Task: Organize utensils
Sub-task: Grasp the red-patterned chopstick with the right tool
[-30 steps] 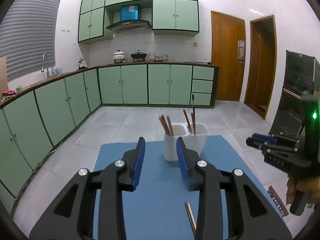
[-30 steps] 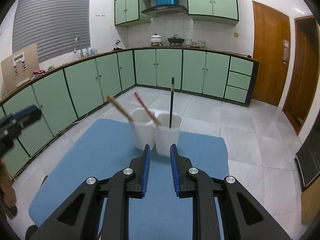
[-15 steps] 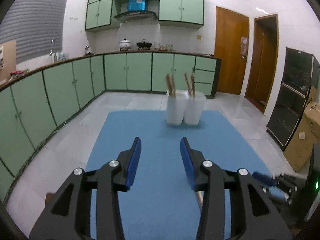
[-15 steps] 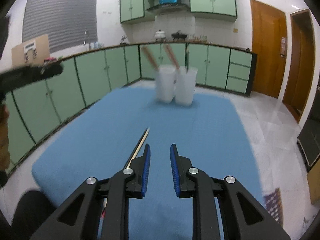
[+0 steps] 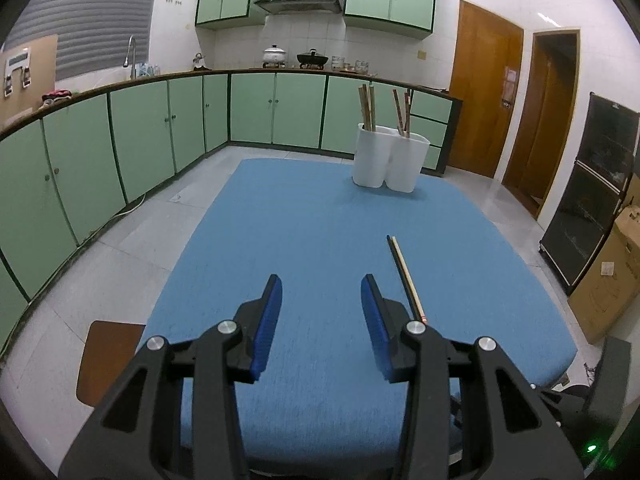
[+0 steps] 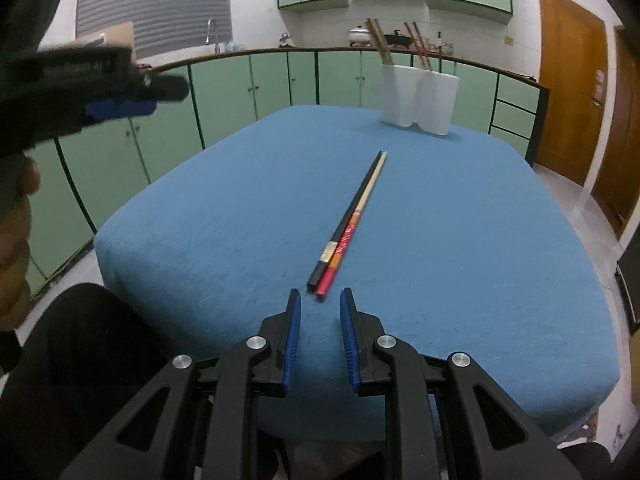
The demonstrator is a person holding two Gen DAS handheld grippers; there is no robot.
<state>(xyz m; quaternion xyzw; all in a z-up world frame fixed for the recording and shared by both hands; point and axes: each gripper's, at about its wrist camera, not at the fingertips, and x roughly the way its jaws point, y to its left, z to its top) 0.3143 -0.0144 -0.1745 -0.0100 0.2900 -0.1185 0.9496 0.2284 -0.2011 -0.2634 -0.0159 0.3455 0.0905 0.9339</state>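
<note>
The left gripper (image 5: 321, 312) hangs over the near part of the bench (image 5: 304, 216), its jaws spread wide with nothing between them and touching nothing. The right gripper (image 6: 320, 314) sits low at the near edge, its jaws parted to a narrower gap, also empty.

Just beyond the right gripper's tips lie two chopsticks (image 6: 352, 216) side by side and touching, one black, one pale with a red handle end; their near ends stop just short of the jaws and their far tips point toward the far edge. From the left wrist view the same pair lies just right of the right-hand finger.

Near the far right corner stand two white holders (image 6: 418, 98), touching each other, with several chopsticks upright in them. Bare blue cloth lies between the pair and the holders.
</note>
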